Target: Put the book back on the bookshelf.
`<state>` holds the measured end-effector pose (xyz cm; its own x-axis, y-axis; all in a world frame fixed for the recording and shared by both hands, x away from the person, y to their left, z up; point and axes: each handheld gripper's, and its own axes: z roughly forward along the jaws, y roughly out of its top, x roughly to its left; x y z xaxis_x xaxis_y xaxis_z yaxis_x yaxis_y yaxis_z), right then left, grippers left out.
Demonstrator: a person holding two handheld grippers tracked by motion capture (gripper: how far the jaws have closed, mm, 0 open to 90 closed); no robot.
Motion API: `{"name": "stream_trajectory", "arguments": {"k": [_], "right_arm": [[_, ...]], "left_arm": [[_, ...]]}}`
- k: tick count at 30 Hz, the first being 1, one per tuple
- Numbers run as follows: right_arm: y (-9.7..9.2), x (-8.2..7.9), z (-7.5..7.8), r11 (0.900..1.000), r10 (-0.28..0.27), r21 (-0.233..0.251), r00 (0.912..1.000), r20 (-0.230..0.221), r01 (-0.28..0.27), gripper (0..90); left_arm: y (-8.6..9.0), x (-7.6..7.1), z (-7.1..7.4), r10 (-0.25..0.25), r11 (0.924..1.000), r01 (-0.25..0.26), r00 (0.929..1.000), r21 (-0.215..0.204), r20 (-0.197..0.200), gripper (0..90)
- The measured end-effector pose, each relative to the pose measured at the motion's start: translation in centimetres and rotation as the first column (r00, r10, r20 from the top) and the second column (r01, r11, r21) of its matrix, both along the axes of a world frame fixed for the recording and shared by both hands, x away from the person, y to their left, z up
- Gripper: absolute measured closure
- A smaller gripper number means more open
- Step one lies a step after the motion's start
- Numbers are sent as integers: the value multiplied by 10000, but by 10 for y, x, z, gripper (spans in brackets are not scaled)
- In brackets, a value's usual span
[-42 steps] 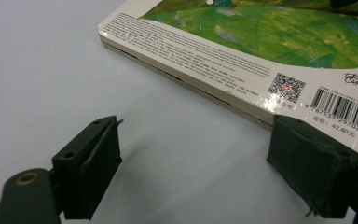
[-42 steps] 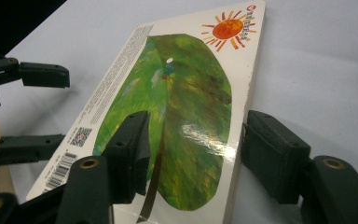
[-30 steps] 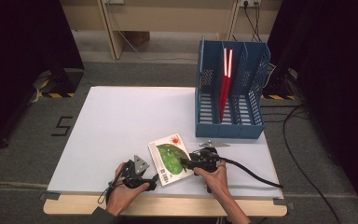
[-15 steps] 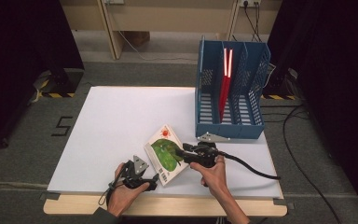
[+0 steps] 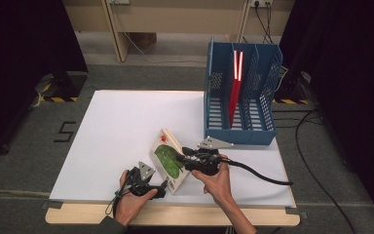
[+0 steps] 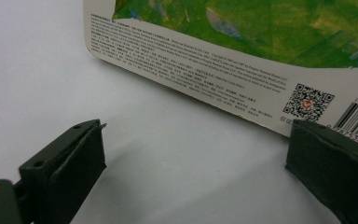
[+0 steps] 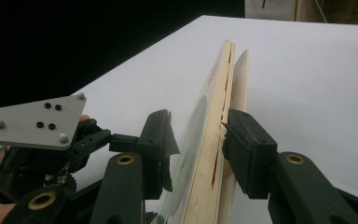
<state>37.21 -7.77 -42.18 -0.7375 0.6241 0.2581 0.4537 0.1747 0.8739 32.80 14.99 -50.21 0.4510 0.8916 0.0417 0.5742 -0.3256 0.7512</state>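
Observation:
A picture book [image 5: 168, 158] with a green cover stands tilted on its left edge near the table's front, its right edge raised. My right gripper [image 5: 180, 155] comes in from the right and is shut on that raised edge. In the right gripper view its jaws have just been closing, and the pads [image 7: 244, 140] press on both sides of the book [image 7: 209, 154]. My left gripper [image 5: 161, 187] lies low at the book's near corner. Its jaws are open in the left gripper view [image 6: 198, 140], where the book's back cover [image 6: 242, 37] with barcode stands just beyond them.
A blue file rack [image 5: 241, 97] holding a red folder [image 5: 233, 87] stands at the back right of the white table [image 5: 126, 122]. The right gripper's cable [image 5: 263, 175] trails off to the right. The table's front edge [image 5: 175, 214] is close behind both hands.
The right gripper has risen and closed on the book's right edge, tipping the book from nearly flat to steeply tilted. The left hand has stayed put.

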Motion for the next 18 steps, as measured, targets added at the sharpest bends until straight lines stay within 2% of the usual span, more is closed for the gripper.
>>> {"name": "stream_trajectory", "arguments": {"k": [3,5,7,10,13,16,18], "right_arm": [[4,-4,2,9998,186,-10,9995,260,-186,606],[7,-7,4,9996,284,-67,9988,405,-281,607],[11,-10,6,9991,380,-211,9975,588,-368,607],[16,-14,8,9979,634,121,9963,576,-642,616],[21,-17,10,9971,741,-265,9927,947,-719,617],[24,-20,9,9957,919,-27,9912,948,-921,617],[27,-22,10,9953,970,-62,9900,1026,-969,620]], "left_arm": [[1,0,1,93,9999,-92,9999,-137,47,39],[3,1,4,149,9993,-142,9997,-350,183,93],[5,2,5,171,9991,-164,9997,-390,190,147],[10,4,4,235,9990,-232,9997,-391,70,145],[15,6,4,306,9981,-302,9995,-537,72,147],[19,7,5,308,9976,-301,9995,-628,103,147],[21,7,6,263,9976,-256,9996,-644,94,148]]}}
